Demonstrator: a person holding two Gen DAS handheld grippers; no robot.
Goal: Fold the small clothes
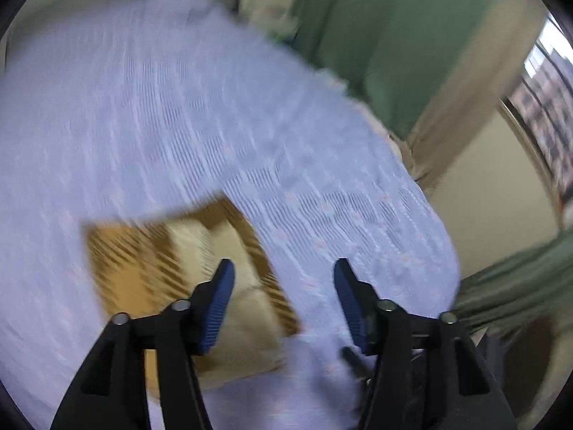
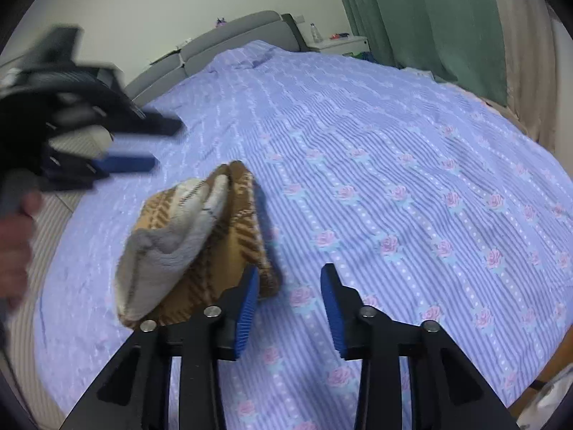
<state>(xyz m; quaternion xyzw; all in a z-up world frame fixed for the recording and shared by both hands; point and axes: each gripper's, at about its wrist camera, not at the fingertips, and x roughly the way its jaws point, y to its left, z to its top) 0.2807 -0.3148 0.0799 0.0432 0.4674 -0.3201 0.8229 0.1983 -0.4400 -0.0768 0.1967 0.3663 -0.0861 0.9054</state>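
A small brown-and-tan plaid garment [image 2: 200, 243] with a cream fleece lining lies in a folded bundle on the lavender rose-print bedsheet [image 2: 394, 179]. My right gripper [image 2: 290, 272] is open just to the bundle's right. Its left finger sits beside the plaid edge, and only sheet shows between the pads. My left gripper [image 2: 157, 145] hangs blurred above and left of the bundle, held by a hand [image 2: 14, 243]. In the left wrist view the garment [image 1: 143, 268] lies below the open left gripper [image 1: 284, 268], with nothing between its fingers. That view is motion-blurred.
The bedsheet [image 1: 143, 107] fills most of both views. A grey padded headboard [image 2: 232, 36] stands at the far end, with a white nightstand [image 2: 340, 41] beside it. Green curtains [image 2: 412, 10] hang to the right, and a window [image 1: 548, 114] shows at the right edge.
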